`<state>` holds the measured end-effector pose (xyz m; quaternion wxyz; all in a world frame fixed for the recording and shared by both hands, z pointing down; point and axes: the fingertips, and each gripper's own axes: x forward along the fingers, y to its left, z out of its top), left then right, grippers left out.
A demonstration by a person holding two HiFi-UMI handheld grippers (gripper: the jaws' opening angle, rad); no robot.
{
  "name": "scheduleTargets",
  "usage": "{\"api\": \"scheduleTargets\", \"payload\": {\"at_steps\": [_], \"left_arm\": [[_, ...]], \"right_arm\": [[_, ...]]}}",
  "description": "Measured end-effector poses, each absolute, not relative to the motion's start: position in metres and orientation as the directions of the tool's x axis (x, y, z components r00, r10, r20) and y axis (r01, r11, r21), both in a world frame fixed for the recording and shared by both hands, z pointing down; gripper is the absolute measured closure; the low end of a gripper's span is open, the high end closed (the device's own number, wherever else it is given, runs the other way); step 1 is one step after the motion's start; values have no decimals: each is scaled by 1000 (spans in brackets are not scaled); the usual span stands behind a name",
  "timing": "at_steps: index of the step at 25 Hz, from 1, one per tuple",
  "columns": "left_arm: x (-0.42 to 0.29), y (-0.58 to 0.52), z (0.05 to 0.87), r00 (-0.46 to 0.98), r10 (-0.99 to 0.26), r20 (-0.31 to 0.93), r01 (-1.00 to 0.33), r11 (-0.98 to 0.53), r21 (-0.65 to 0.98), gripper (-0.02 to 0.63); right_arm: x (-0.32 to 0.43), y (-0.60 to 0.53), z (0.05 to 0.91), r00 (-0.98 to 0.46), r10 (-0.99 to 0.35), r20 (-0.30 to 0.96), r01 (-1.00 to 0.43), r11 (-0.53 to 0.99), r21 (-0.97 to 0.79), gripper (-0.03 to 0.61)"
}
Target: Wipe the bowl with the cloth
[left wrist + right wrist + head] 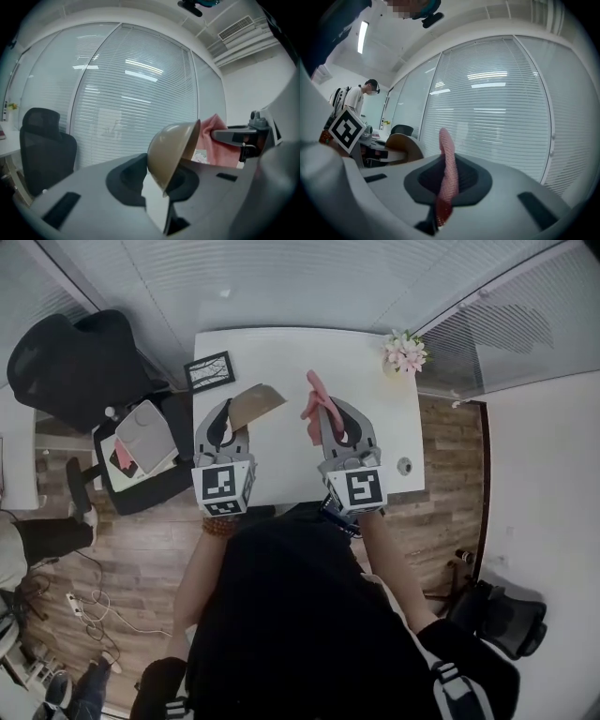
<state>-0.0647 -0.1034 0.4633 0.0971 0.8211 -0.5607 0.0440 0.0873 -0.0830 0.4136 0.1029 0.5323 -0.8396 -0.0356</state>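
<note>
One bowl (257, 401); one cloth (315, 393); two tools (231, 418) (330, 420); one frame (210, 371); one bouquet (405, 352).

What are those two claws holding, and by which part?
The left claw grips the tan bowl by its rim. The right claw pinches the pink cloth by one end; the rest sticks out past it.

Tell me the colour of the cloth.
The cloth is pink, clearest in the right gripper view.

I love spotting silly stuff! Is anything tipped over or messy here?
Only the bowl: the left gripper holds it by the rim, tipped sideways above the white table. The right gripper pinches a pink cloth. Nothing looks spilled.
</note>
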Motion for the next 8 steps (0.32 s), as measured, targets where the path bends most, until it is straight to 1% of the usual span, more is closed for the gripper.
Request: {"api": "scheduleTargets", "payload": {"at_steps": [8], "left_arm": [[-108, -70, 470, 292, -932, 215, -955, -273, 114, 557]], "right_arm": [[76, -67, 419, -429, -890, 155, -872, 453, 188, 568]]}}
